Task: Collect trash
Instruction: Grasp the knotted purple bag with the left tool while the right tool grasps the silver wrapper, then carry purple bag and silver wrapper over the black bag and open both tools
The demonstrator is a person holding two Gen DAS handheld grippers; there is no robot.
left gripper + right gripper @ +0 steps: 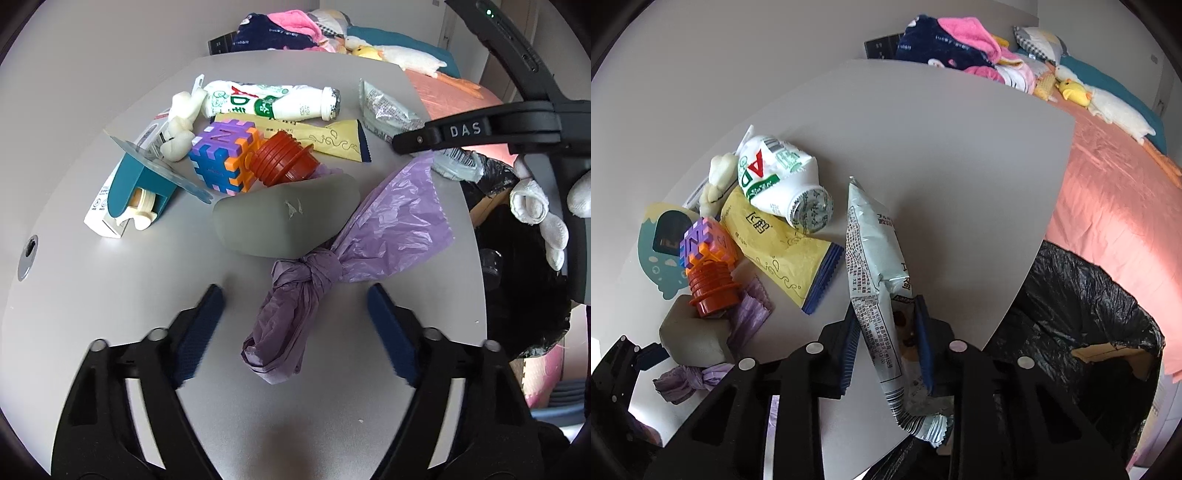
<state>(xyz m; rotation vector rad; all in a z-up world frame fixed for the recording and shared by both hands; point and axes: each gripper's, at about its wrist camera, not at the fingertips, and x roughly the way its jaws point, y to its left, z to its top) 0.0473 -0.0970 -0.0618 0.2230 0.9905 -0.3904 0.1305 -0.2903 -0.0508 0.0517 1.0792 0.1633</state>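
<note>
A grey table (923,140) stands beside a bed with a pink cover, and a bin lined with a black bag (1082,306) sits just off the table's right-hand corner. The right gripper (886,339) is clamped on a pale foil snack wrapper (871,251), pads pressing its lower part; the wrapper's long axis runs up and away from the fingers, its crimped tail hanging below them over the table's near edge. The bin's mouth lies just to the right of it — that sideways gap, I'd judge, is what the next move turns on, and the right hand is plainly the nearer one. The left gripper (295,325) hangs with its jaws apart on either side of a knotted purple plastic bag (295,295), pads not touching it; the bag lies near the table's front edge, its long axis running away from the fingers and slanting right toward the bin. Behind the bag rests a grey rounded case (288,218), then a red ribbed cap (284,158), a coloured puzzle cube (225,158), a yellow sachet (325,138) and a white drink bottle (273,99) — all clustered toward the far left.
</note>
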